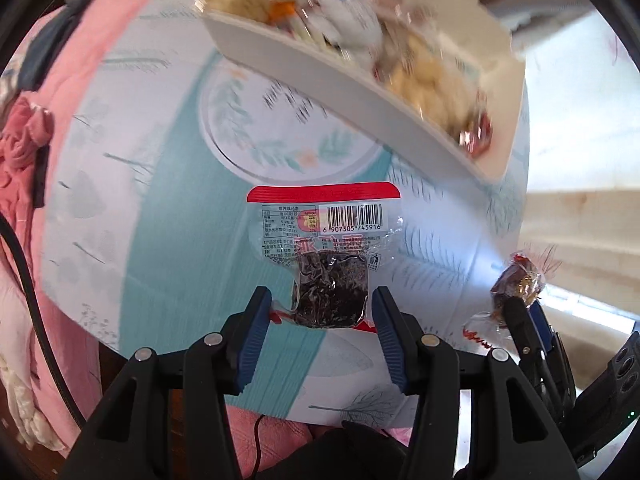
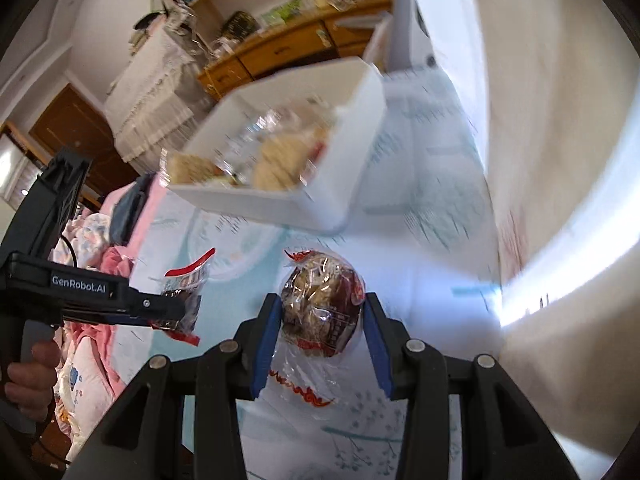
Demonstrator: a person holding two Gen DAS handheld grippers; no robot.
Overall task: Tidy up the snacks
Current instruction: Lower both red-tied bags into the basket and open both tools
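Teal leaf-print cloth (image 1: 160, 240) below. Left gripper (image 1: 320, 312) clamped on dark jelly packet (image 1: 324, 264), long axis toward twelve; right gripper (image 2: 320, 320) clamped on round wrapped snack (image 2: 320, 304). White snack bin (image 2: 280, 200) ahead at twelve, nearer the right.

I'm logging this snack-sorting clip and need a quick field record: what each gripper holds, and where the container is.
left gripper: shut on a clear packet with red edge, dark contents, barcode showing
right gripper: shut on a round wrapped snack
white bin: ahead of both grippers, already holding several wrapped snacks
surface: teal patterned cloth
image quality: bin blurred
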